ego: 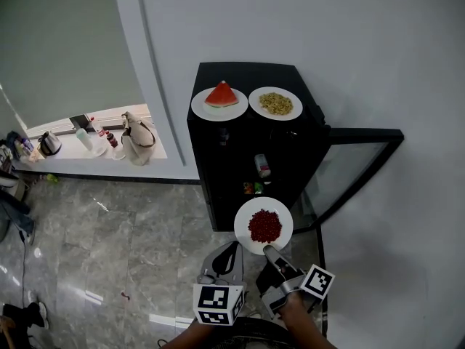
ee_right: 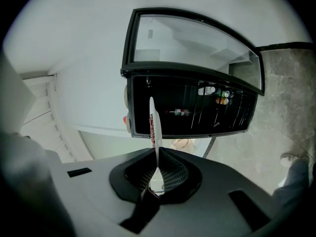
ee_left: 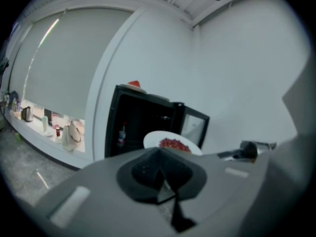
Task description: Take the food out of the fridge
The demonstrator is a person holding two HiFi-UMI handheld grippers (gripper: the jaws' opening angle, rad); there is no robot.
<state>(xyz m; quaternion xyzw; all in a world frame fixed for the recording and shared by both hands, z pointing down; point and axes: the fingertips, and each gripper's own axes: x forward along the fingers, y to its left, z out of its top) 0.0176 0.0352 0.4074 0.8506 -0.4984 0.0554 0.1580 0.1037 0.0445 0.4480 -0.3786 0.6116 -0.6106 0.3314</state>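
**Plate of red food held level in front of the open fridge**

The right gripper (ego: 269,251) is clenched on the near rim of a white plate (ego: 284,219). In the right gripper view, its 2 jaws pinch the rim of the plate (ee_right: 152,113) between them, and the plate shows edge-on as a thin line. The left gripper (ego: 232,247) sits just beside it, to its left. Its jaws are closed together with nothing between them, and it is clear of the plate.

The plate is round, so it has no long axis. It lies level, face up, with a heap of red food (ego: 264,225) in the middle. Its free edge points away from the person, toward the fridge (ego: 236,158). It hangs in the air in front of the fridge's open front, resting on nothing.

The fridge is small and black, and its glass door (ego: 357,171) is swung out to the right. On its top stand 2 more white plates, side by side. The left one carries a watermelon wedge (ego: 221,94), the right one yellowish food (ego: 276,104). A bottle (ego: 263,166) shows on a shelf inside.

The floor (ego: 109,231) is grey polished stone and the wall (ego: 378,49) is white. A low window ledge (ego: 94,167) to the left bears a kettle (ego: 49,144) and a bag (ego: 136,140).
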